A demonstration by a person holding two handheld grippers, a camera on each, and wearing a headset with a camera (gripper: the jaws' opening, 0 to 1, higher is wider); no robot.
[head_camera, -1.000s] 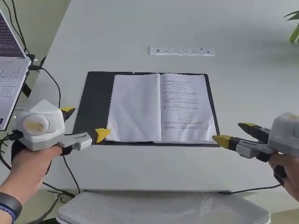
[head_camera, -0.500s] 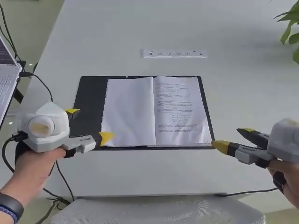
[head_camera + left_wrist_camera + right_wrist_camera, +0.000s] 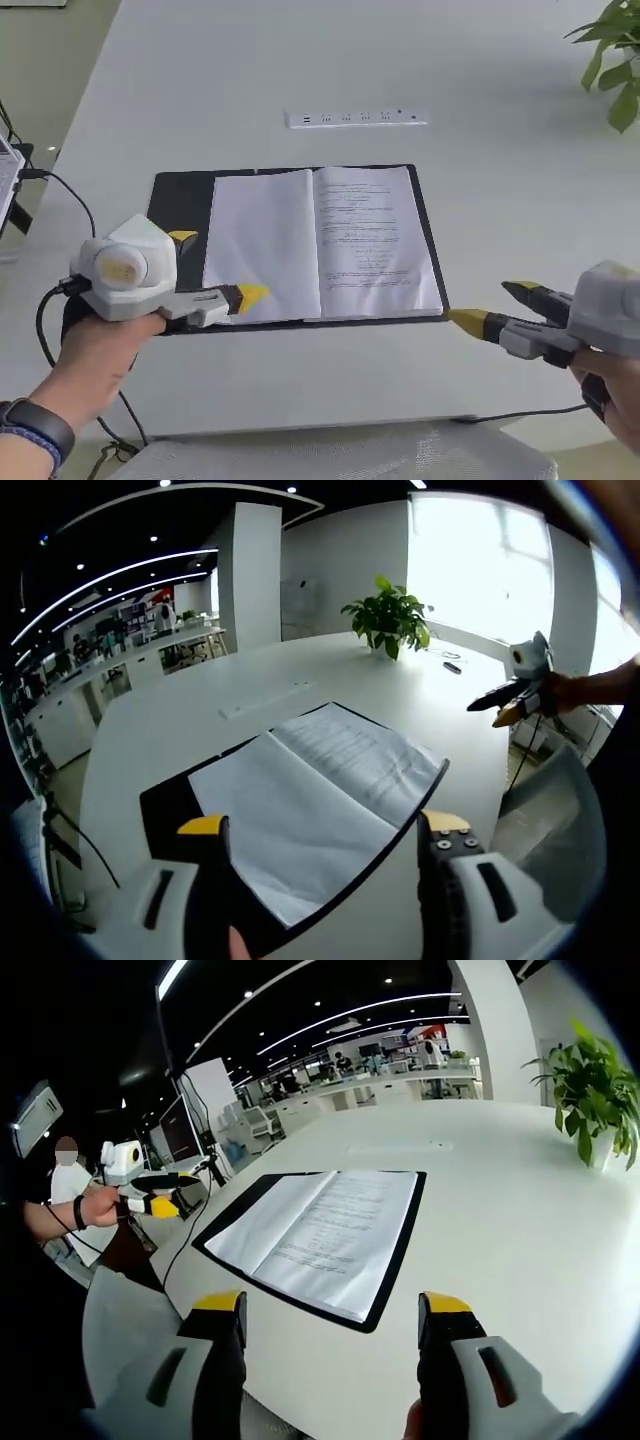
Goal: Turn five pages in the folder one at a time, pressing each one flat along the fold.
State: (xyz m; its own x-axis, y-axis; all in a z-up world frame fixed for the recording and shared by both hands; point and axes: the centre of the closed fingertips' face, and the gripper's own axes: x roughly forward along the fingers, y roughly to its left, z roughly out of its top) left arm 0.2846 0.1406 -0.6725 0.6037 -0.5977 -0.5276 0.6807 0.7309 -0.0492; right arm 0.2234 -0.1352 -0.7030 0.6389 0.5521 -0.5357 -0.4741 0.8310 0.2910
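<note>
The left hand-held gripper (image 3: pixel 218 266), jaws spread and empty, hovers over the near left corner of the open folder (image 3: pixel 176 210), which lies flat on the white surface (image 3: pixel 300 60), its fold (image 3: pixel 317 245) running away from the person. The printed page's (image 3: pixel 372 235) near corner lies just beside the right hand-held gripper (image 3: pixel 492 303), likewise spread and empty, and probably the one to lift it.
</note>
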